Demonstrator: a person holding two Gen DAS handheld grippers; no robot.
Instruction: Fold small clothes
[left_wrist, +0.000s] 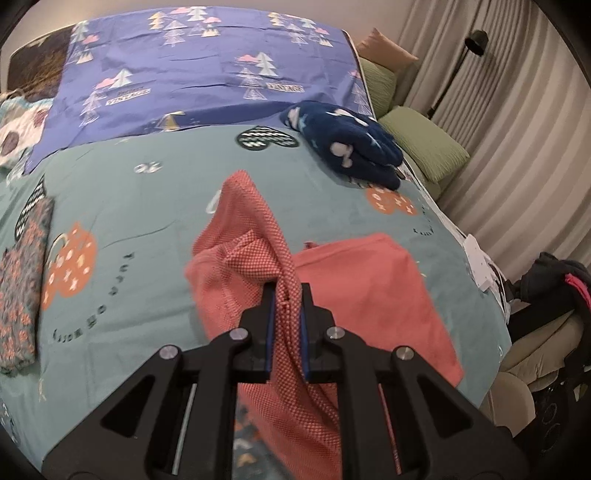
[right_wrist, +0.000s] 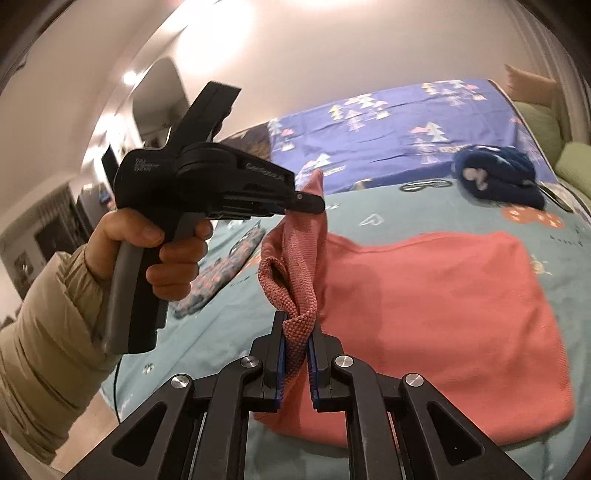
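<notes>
**Fold in progress: one edge of the red garment lifted by both claws**

I have the left claw (left_wrist: 287, 295) pinched shut on a bunched edge of the red garment (left_wrist: 369, 295), centre of the left wrist view. The right claw (right_wrist: 297, 332) is likewise clamped on a rolled fold of the same cloth, lower centre of the right wrist view. The left claw (right_wrist: 308, 201) also shows there at centre left, gripping a raised corner.

Status, as I judge it: the fold is about midway. The larger part of the garment lies flat on the bed (left_wrist: 147, 206) at right of centre; the lifted edge has yet to be carried over and laid down. A dark blue bundle (left_wrist: 347, 144) at upper right and a flowered item (left_wrist: 22, 280) at the left edge lie well apart; I cannot tell whether they are finished.

Materials: the garment is a soft, open-weave knit with a dotted texture, limp and prone to bunching. The bed cover is smooth printed cotton.
</notes>
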